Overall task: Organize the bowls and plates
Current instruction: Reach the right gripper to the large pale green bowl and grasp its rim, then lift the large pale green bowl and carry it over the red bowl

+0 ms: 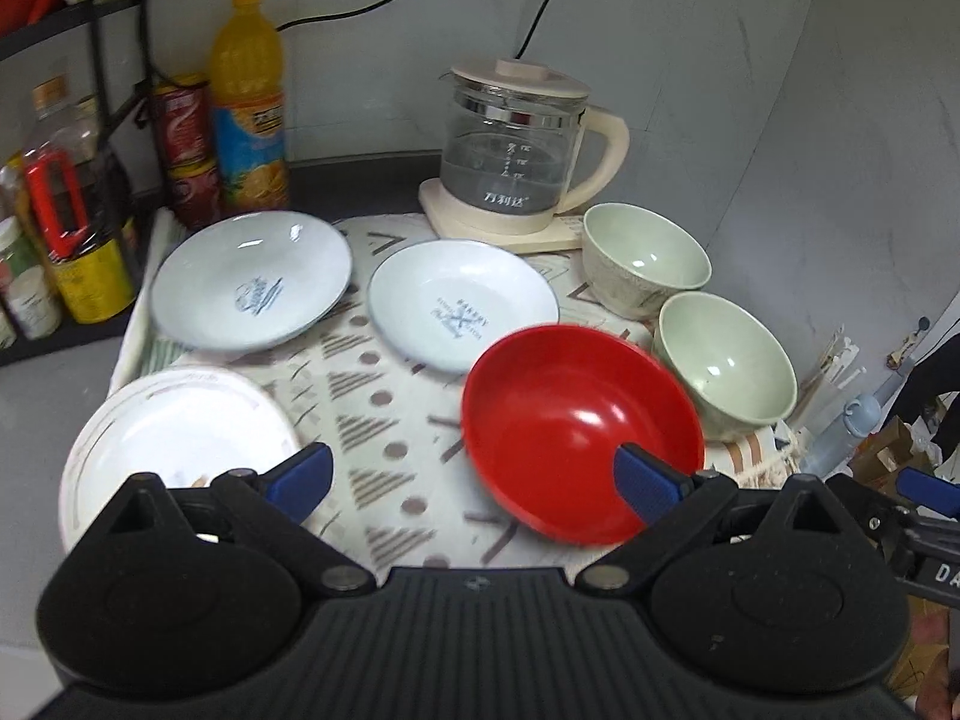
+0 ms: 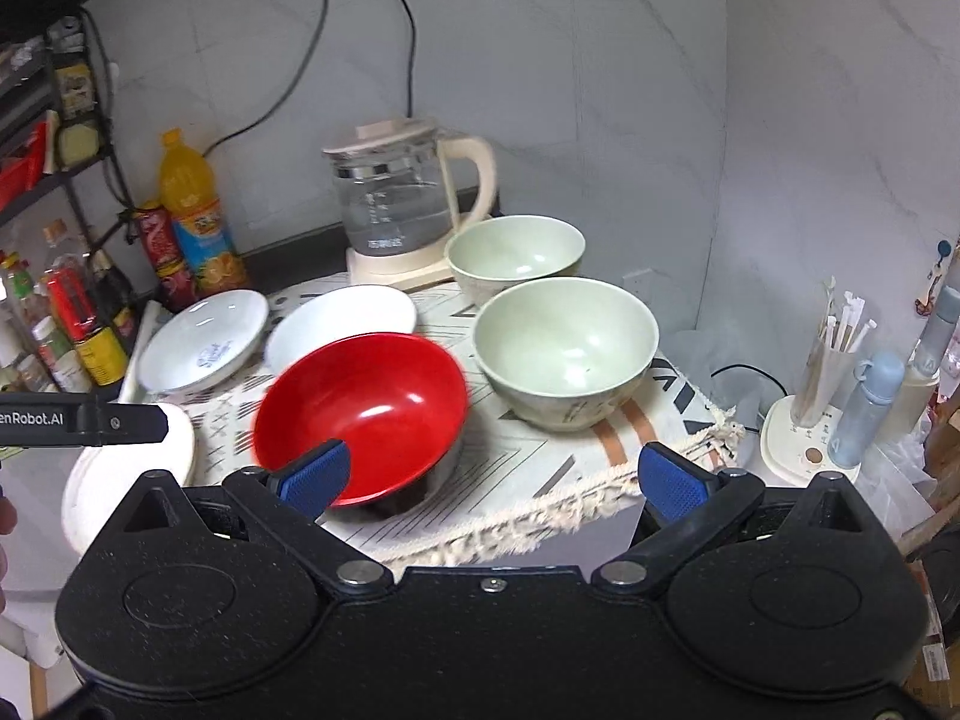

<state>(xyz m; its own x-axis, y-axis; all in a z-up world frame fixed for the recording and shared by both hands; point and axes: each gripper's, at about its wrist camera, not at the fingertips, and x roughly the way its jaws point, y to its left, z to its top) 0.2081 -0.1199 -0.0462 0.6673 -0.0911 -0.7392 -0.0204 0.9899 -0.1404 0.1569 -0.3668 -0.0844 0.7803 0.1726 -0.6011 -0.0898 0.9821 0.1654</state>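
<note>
While spread wide and gripping nothing, hovers over the patterned cloth [image 1: 384, 420]: left gripper [image 1: 474, 480], blue pads far apart. Same for right gripper [image 2: 492, 474], fully parted, empty.

Sits tilted near the front of the cloth, between both claws: red bowl [image 1: 576, 420]. Overlaps the left gripper's right pad in the left wrist view and the right gripper's left pad in the right wrist view; cannot tell whether either pad touches it. Appears motion-blurred at the rim.

Stand just right of the red bowl, side by side, upright: two pale green bowls, nearer [image 2: 564, 348] and farther [image 2: 516, 252]. Lie left and behind: two light blue printed plates [image 1: 252, 282] [image 1: 462, 300], plus a white plate [image 1: 174, 438] at the front left corner. Stands behind, off the cloth: glass kettle [image 1: 516, 144].

Probably closest for either claw: red bowl, lying inward of each, so a small sideways shift needed to straddle its rim.
</note>
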